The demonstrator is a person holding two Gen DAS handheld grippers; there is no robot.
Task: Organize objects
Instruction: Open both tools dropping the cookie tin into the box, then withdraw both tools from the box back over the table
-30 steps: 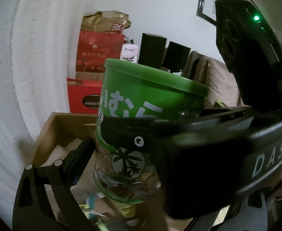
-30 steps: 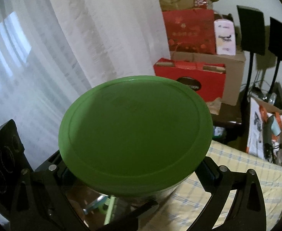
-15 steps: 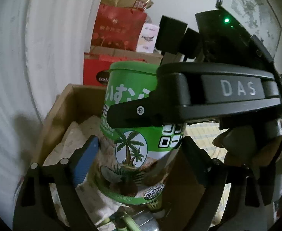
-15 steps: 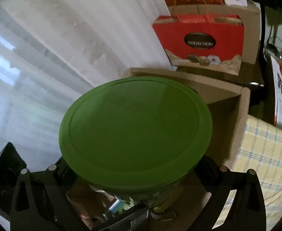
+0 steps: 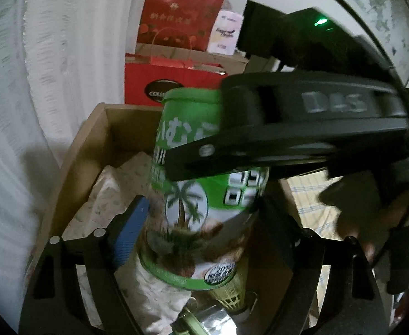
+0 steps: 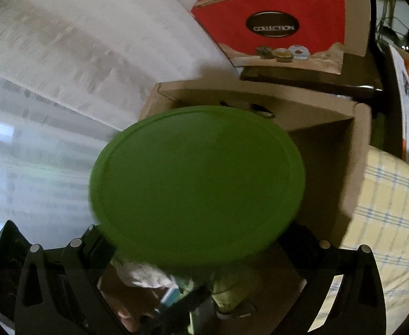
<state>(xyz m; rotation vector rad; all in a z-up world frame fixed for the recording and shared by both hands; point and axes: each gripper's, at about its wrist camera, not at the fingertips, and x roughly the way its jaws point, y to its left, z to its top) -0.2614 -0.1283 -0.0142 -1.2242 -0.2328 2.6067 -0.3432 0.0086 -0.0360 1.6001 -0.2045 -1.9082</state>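
A: The cardboard box (image 5: 73, 150) is filling the middle of the left wrist view, open-topped, with one pale patterned bundle (image 5: 106, 195) lying inside at about nine o'clock. One green-lidded jar (image 5: 204, 201) is hanging over the box interior, and both grippers are on or around it.

B: Who is actually carrying it?

A: The right gripper (image 6: 201, 254), I'd judge. From its own camera the green lid (image 6: 196, 184) is covering the centre and the jaws are sitting tight against the jar's sides just under it, clamped. The left gripper (image 5: 201, 231) is bracketing the lower body; its jaws are closing, the jar between them, the blue pad (image 5: 129, 231) at eight o'clock is right at the label, though I cannot tell whether it is pressing yet.

B: What is worrying you?

A: The jar is leaning, and the frames are blurring. If the right one lets go before the left is biting, the jar may be dropping onto the clutter beneath, where one shuttlecock (image 5: 229, 293) is sitting at six o'clock. It could also land tilted on the soft bundle and topple.

B: And behind the box?

A: Two red gift bags (image 5: 173, 78) are standing at twelve o'clock.
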